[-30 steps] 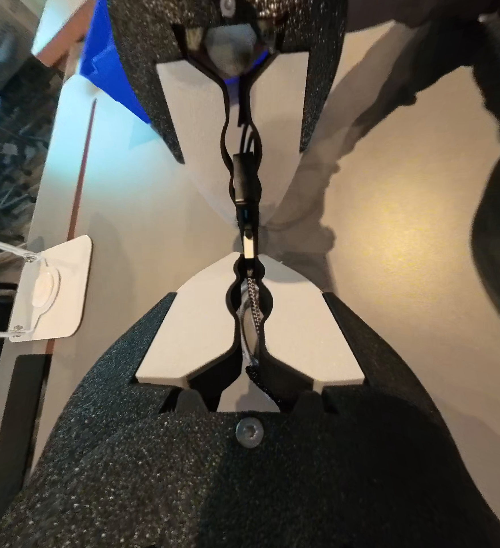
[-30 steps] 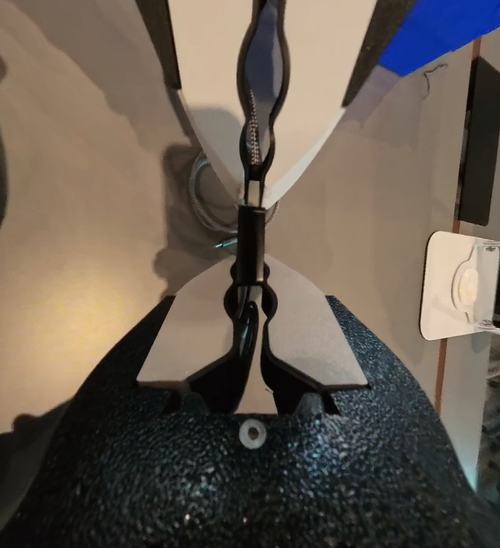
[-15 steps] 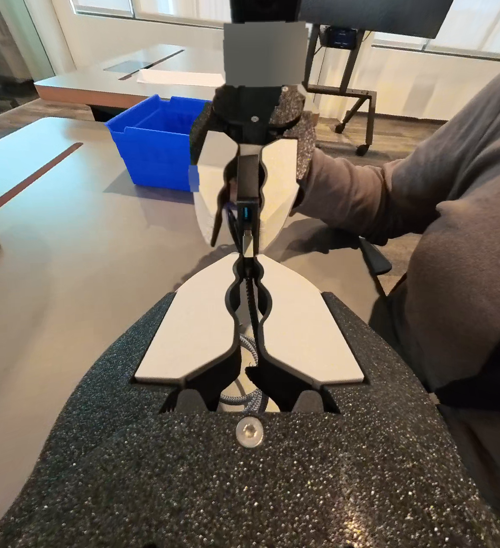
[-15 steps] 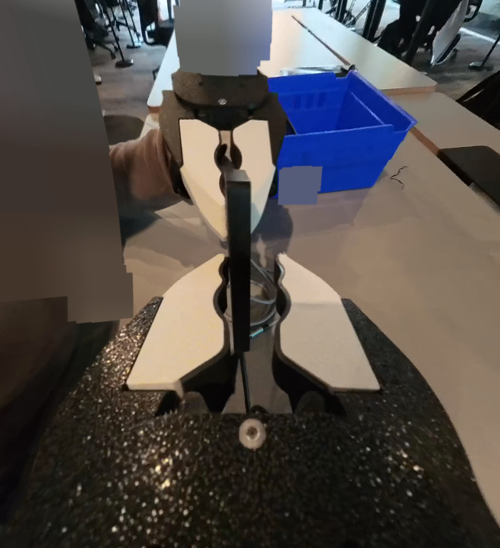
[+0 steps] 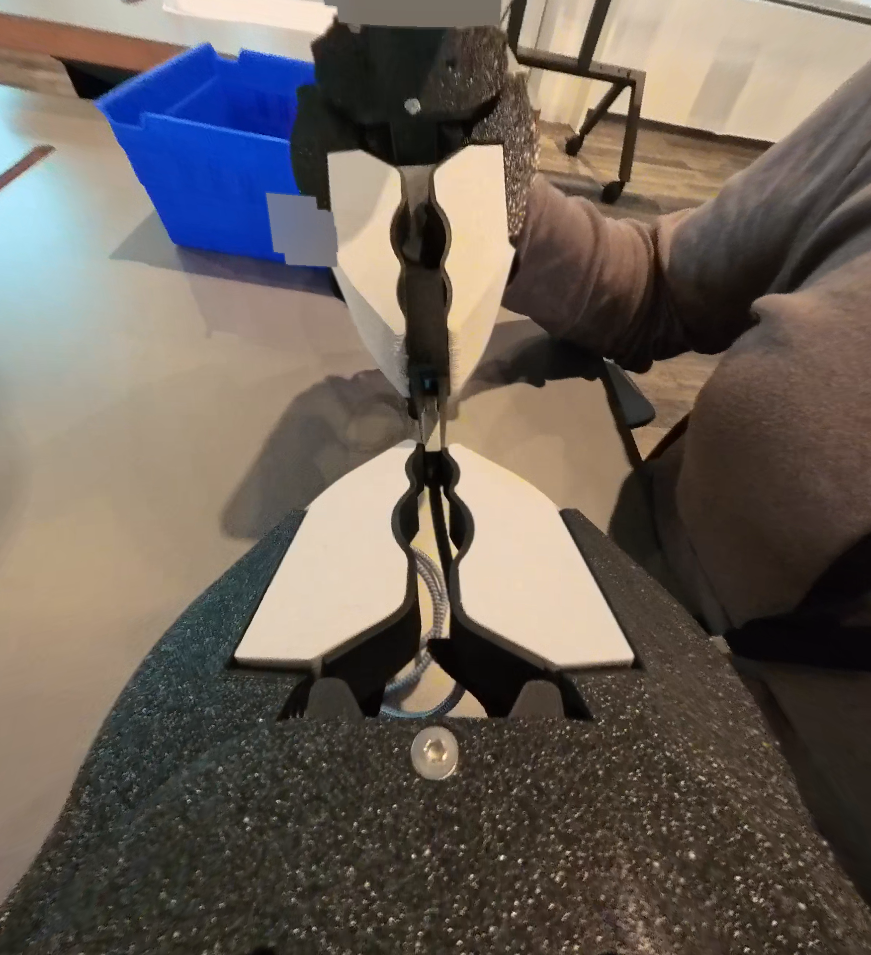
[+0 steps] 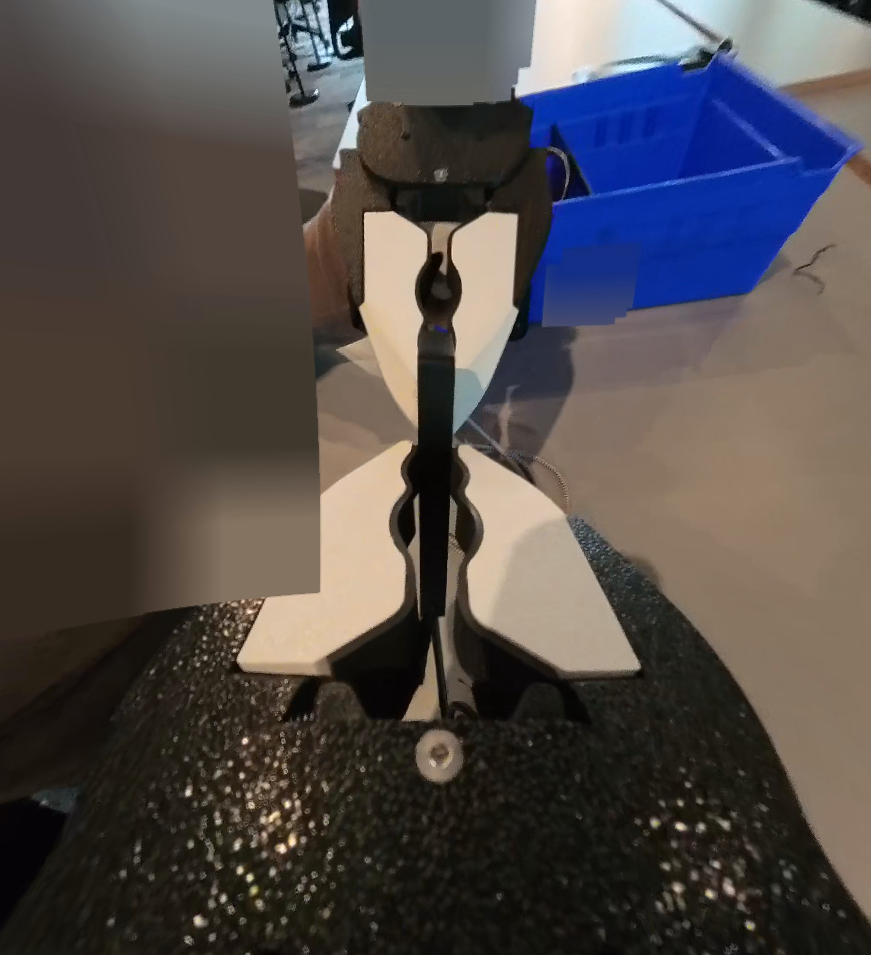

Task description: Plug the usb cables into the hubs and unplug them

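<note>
My left gripper [image 5: 431, 457] is shut on the black housing of a USB plug [image 5: 431, 426]; the plug's metal tip points forward and its braided grey cable [image 5: 433, 584] hangs back between my fingers. My right gripper [image 6: 433, 460] is shut on a thin black hub [image 6: 433, 496], held edge-on. The two grippers face each other tip to tip above the table. In the left wrist view the right gripper [image 5: 425, 408] holds the hub [image 5: 425, 310] with its port end at the plug's tip. How deep the plug sits cannot be told. The left gripper [image 6: 436, 408] shows beyond the hub.
A blue bin [image 5: 206, 155] stands on the grey table [image 5: 87, 413] behind the grippers; it also shows in the right wrist view [image 6: 681, 232]. A loop of braided cable [image 6: 552, 465] lies on the table. A person's brown sleeve [image 5: 681, 284] fills the right side. Left and right tips are no more than a few centimetres apart.
Both grippers have tilted up from looking down at the table to nearly level. The right gripper's jaws stood wider around the hub half a second ago and are now tight on it.
</note>
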{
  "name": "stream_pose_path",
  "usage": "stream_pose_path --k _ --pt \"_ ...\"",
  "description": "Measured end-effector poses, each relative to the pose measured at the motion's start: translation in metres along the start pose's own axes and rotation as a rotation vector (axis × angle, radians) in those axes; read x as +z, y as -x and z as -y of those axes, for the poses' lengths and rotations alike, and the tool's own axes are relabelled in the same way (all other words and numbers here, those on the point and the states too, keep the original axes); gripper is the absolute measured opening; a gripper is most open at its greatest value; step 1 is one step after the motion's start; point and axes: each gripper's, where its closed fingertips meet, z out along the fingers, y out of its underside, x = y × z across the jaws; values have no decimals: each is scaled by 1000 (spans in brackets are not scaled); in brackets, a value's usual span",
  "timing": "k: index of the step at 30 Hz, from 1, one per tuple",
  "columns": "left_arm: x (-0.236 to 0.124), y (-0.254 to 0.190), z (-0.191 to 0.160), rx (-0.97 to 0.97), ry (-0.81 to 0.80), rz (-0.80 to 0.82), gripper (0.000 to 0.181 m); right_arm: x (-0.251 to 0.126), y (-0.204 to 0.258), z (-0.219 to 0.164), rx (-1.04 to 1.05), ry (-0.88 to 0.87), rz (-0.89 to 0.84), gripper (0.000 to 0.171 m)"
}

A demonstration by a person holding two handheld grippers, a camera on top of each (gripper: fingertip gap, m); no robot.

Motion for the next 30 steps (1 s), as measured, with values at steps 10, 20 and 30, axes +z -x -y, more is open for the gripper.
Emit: stream_pose_path --k 10,20,30 --pt "5 3 1 30 -9 31 6 -2 -2 -7 33 45 13 10" --pt "-32 21 61 43 -354 249 116 -59 -16 34 -21 -178 -238 10" --pt "-56 21 92 86 -576 323 110 -281 53 134 -232 -456 -849 10"
